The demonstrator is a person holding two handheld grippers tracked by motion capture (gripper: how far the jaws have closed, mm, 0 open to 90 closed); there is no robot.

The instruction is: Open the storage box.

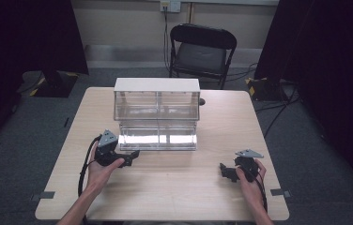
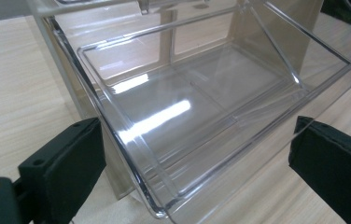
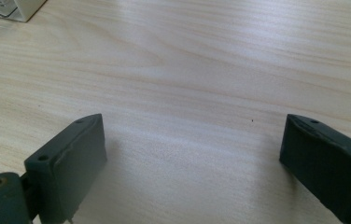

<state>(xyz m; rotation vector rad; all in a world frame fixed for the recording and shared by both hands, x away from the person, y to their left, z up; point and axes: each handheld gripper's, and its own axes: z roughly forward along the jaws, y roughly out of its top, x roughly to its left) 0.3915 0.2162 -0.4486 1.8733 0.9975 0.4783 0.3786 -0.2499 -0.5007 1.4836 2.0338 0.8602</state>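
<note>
A clear plastic cabinet (image 1: 157,117) with a white top stands at the middle of the wooden table (image 1: 174,197), its see-through bins in two tiers. My left gripper (image 1: 132,157) sits at the cabinet's lower left front corner, held in a hand. In the left gripper view its jaws stand wide apart on either side of the corner of an empty clear bin (image 2: 187,107); the left gripper (image 2: 197,163) is open and the pads do not press on the bin. My right gripper (image 1: 224,171) rests near the table's front right, and the right gripper (image 3: 192,158) is open over bare wood.
A black folding chair (image 1: 202,49) stands behind the table's far edge. Dark curtains hang at both sides, and cables run across the grey floor (image 1: 278,112) at the right. A corner of the cabinet (image 3: 10,9) shows far off in the right gripper view.
</note>
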